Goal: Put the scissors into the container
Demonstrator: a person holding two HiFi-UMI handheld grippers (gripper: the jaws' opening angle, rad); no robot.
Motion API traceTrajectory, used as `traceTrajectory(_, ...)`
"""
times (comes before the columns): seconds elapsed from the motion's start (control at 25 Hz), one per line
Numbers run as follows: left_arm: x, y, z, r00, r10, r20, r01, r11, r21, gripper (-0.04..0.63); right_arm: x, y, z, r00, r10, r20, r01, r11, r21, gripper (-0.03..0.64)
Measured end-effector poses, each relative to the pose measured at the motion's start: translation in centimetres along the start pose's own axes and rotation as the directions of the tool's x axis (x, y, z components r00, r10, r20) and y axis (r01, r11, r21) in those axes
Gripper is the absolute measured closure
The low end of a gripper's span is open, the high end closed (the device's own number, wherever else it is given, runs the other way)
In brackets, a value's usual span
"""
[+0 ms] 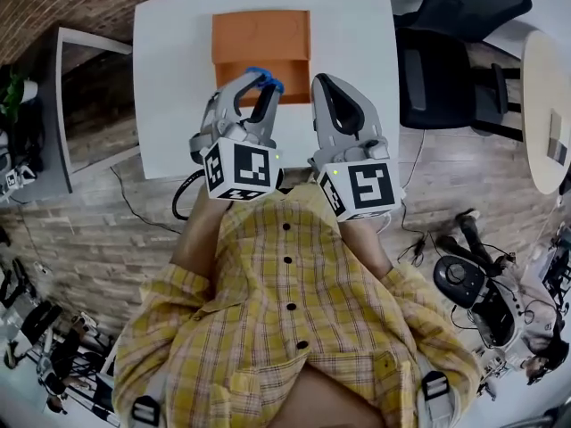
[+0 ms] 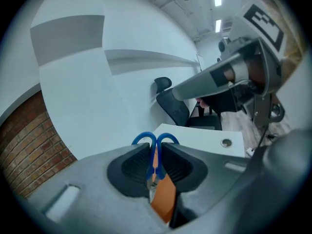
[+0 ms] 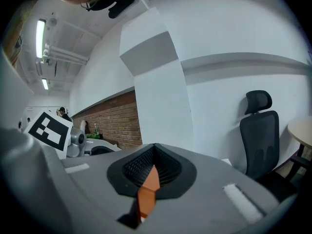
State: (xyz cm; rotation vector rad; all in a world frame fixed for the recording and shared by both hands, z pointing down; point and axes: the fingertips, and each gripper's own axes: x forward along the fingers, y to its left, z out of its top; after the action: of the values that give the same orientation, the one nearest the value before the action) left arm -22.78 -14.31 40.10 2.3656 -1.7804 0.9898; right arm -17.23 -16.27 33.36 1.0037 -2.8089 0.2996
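Left gripper view: the scissors (image 2: 155, 141) stand clamped between the left gripper's (image 2: 155, 165) jaws, blue loops up and blades pointing down at the container (image 2: 164, 199). Head view: this gripper (image 1: 254, 84) reaches forward over the container's (image 1: 259, 36) near edge, at the middle of the worktop (image 1: 174, 87). The right gripper (image 1: 322, 84) is held level just beside it, jaws together on nothing.
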Motion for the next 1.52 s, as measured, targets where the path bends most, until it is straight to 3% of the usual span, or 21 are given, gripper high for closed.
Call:
traceTrajectory(0.32, 1.9, 0.3, -2.2, 0.998, -0.023, -0.059, 0.029, 0.994, 0.106, 0.515, 0.8, -0.3, -0.3, 1.000, -0.029, -0.006, 0.029, 1.000, 0.004, 0.611)
traceTrajectory(0.84, 5.2, -1.2, -5.5, 0.979, -0.106, -0.177, 0.145, 0.964, 0.224, 0.515, 1.3, -1.3, -1.0, 0.997, -0.070, -0.021, 0.071, 0.997, 0.019, 0.611)
traceTrajectory(1.52, 9.3, -3.7, -10.0, 0.924, -0.201, -0.324, 0.300, 0.908, 0.293, 0.515, 2.0, -3.2, -2.2, 0.993, -0.108, -0.043, 0.109, 0.993, 0.040, 0.611)
